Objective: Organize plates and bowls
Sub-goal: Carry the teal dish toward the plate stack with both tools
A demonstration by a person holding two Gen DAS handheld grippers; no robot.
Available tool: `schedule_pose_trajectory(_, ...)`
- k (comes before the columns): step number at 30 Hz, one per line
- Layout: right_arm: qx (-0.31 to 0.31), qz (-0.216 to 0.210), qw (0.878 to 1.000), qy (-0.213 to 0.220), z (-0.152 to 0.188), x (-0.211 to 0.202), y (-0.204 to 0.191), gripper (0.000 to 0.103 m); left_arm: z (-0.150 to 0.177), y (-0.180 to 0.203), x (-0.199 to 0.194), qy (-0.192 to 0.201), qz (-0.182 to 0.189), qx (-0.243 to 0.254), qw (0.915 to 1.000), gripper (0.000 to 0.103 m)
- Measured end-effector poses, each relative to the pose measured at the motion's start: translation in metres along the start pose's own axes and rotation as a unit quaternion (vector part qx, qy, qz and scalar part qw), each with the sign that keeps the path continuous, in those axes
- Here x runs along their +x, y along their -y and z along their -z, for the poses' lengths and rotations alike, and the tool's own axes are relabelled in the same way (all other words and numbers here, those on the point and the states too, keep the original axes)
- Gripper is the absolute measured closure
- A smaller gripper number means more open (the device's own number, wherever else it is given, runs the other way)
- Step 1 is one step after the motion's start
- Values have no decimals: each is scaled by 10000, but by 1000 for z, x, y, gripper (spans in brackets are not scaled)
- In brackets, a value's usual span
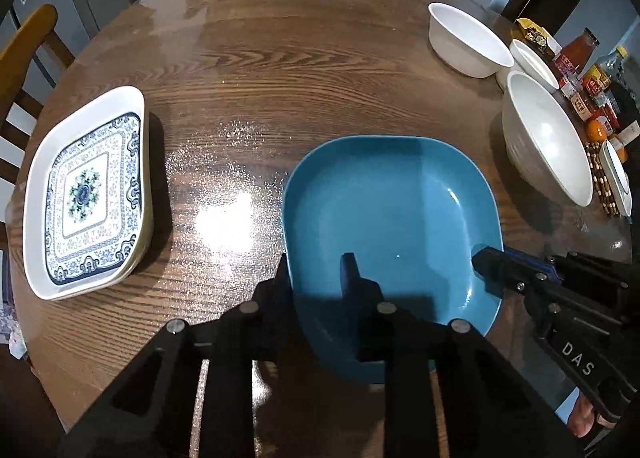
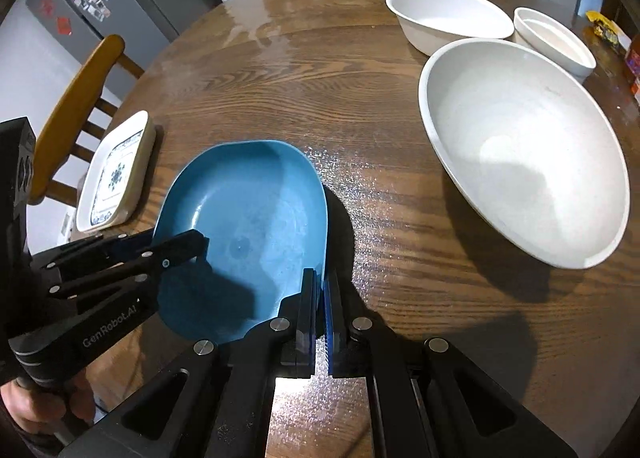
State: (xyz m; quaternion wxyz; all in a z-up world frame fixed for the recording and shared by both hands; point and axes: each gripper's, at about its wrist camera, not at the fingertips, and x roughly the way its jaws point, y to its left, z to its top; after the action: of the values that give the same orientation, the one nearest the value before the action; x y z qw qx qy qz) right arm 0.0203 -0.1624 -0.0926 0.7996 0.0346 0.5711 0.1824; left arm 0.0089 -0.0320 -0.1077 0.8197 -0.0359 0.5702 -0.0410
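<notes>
Blue plate low centre of left-wrist view, resting on bench. Right gripper clamped on its right rim, jaws near shut. Left gripper narrowed astride left rim, one finger inside the dish, other outside; pad contact unclear.

Risks: uneven pull from two grips could twist or tip plate; thin glossy rim could slip out; swinging right could knock large white bowl nearby.

Patterned square plate well apart at left, apparently stacked; count underneath hidden. Near rim of blue plate covered by gripper bodies. Jars at right edge too small to read.
</notes>
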Motion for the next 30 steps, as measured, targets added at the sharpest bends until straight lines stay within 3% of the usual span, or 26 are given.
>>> schedule_pose_trajectory(30,-147,161,9964,819,3,-58,-17,99,-6,7,-71,841,-139,350,9957,83)
